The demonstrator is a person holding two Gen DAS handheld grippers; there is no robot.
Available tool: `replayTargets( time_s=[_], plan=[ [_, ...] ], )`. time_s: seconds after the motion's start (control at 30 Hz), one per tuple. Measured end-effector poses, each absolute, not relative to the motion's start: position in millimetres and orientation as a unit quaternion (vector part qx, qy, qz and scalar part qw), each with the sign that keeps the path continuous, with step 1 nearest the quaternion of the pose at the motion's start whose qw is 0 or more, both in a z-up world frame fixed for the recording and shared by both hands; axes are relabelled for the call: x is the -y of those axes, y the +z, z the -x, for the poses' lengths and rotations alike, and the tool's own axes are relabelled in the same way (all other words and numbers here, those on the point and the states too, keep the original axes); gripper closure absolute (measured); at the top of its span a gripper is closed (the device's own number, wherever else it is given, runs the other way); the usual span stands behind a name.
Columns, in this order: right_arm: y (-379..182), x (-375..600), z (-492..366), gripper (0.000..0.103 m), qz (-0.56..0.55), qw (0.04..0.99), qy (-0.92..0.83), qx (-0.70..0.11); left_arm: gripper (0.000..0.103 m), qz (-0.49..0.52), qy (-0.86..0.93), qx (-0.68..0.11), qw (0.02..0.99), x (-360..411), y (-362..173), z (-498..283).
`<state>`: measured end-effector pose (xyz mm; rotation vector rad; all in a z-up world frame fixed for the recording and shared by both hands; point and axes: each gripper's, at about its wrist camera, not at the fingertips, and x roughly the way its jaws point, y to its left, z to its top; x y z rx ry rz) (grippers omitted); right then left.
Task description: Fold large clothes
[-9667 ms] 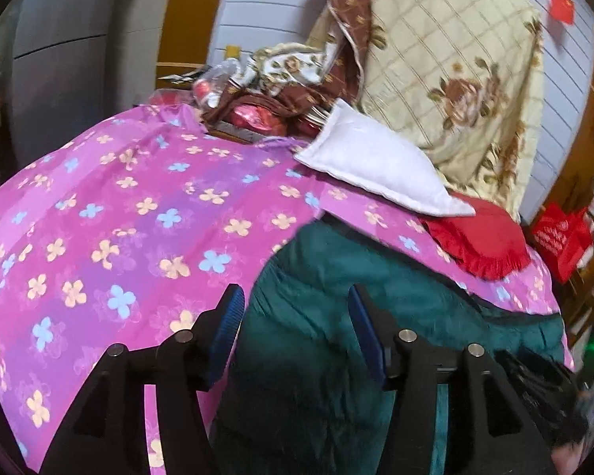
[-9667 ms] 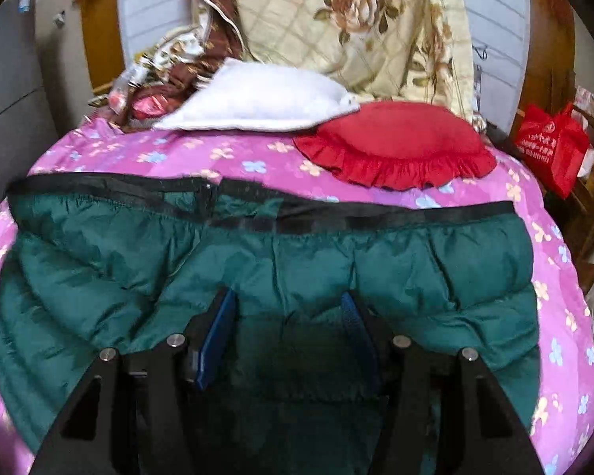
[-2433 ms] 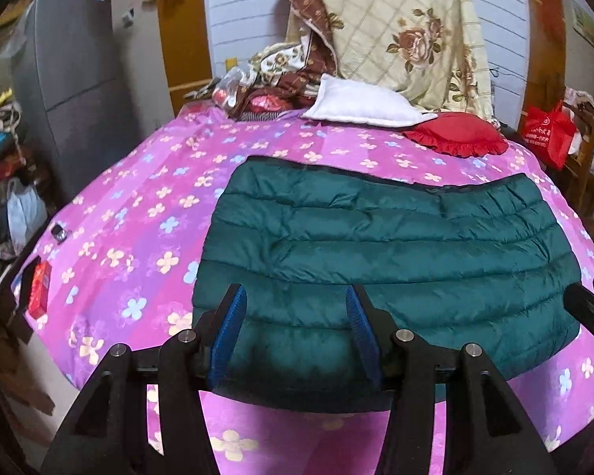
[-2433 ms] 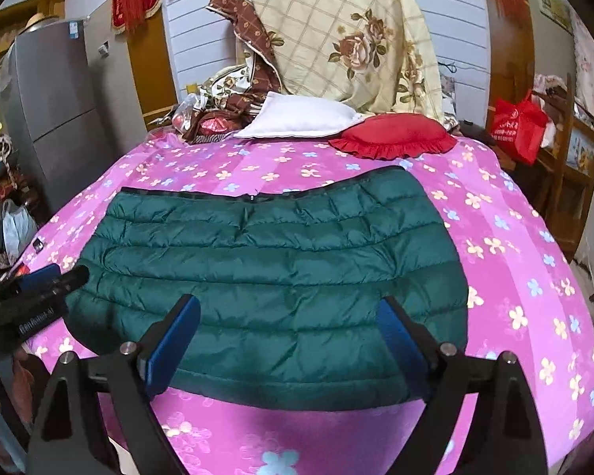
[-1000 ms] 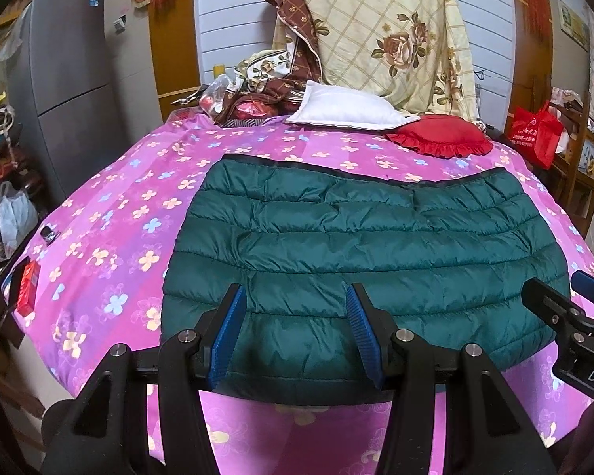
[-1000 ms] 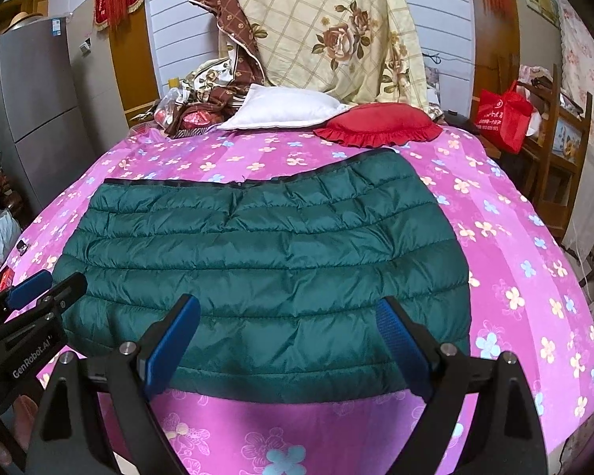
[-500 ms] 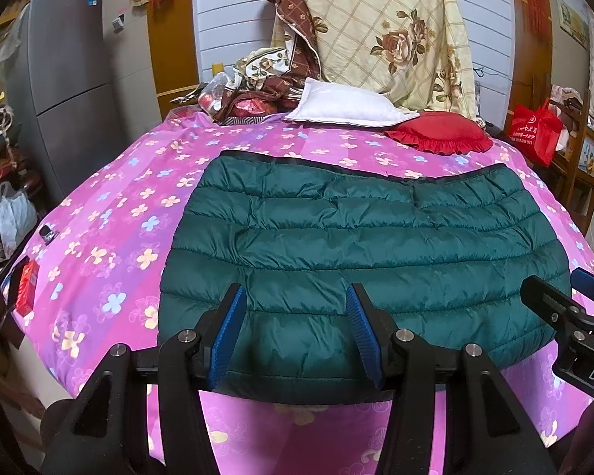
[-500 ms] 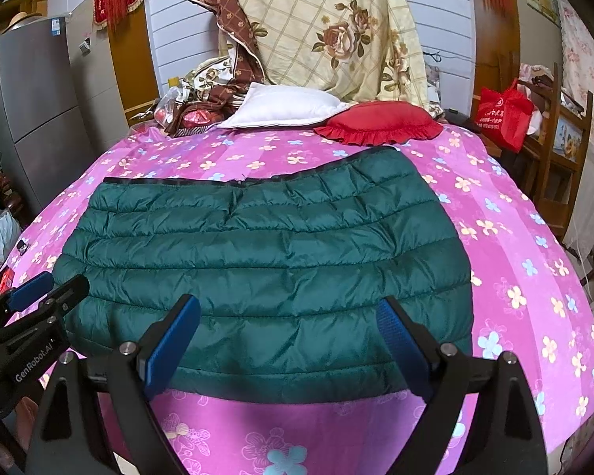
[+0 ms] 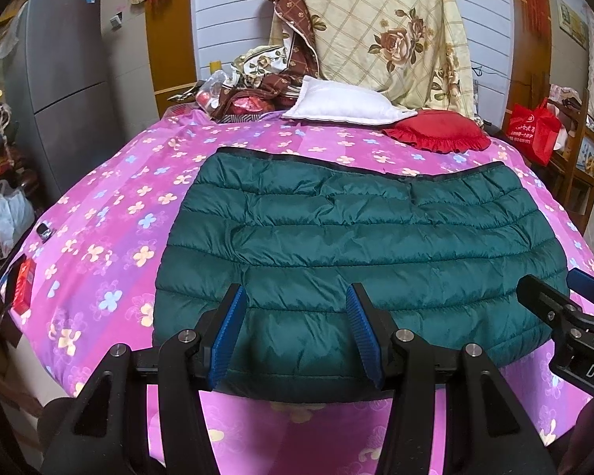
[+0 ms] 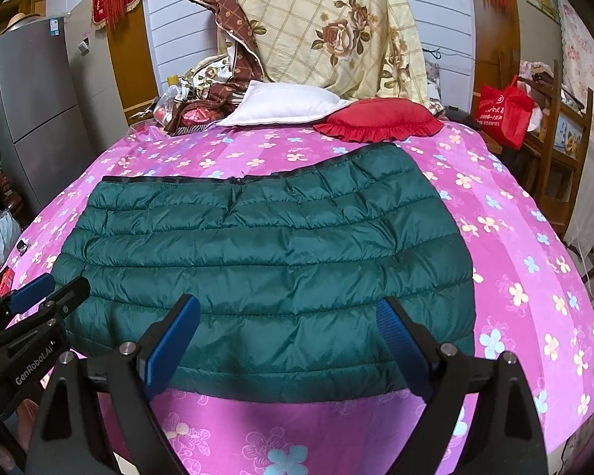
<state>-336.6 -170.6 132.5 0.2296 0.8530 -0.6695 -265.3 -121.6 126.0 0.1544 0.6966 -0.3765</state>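
Note:
A dark green quilted down jacket [image 9: 356, 237] [image 10: 265, 245] lies folded flat on the pink flowered bedspread [image 9: 111, 213] [image 10: 514, 261], its black-trimmed edge on the far side. My left gripper [image 9: 295, 293] hovers open over the jacket's near hem, left of centre, with nothing between its blue pads [image 9: 227, 332]. Further right over the same hem, my right gripper [image 10: 287, 304] stands wide open, also holding nothing. Each gripper shows at the edge of the other's view: the right gripper [image 9: 554, 308] and the left gripper [image 10: 47, 293].
A white pillow [image 9: 344, 105], a red frilled cushion [image 9: 439, 134] and a heap of cloth lie at the bed's far end under a hanging rose-print quilt [image 9: 380, 31]. A grey fridge [image 9: 67, 91] stands left; a red bag [image 9: 534, 130] sits by wooden furniture right. A red box [image 9: 21, 281] lies at the left edge.
Since the earliest frames both grippers have drawn back from close over the jacket to the bed's near edge, and the right one stands wider. Over the last second nothing has moved.

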Motion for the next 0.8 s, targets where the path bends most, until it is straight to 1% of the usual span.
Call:
replayTargets(
  time_s=[0.8],
  plan=[
    [133.2,172.9,335.2,0.01,-0.107,0.85,-0.314,-0.41,0.072,-0.057,-0.186,-0.35,0.916,115.5,121.0,255.9]
  ],
)
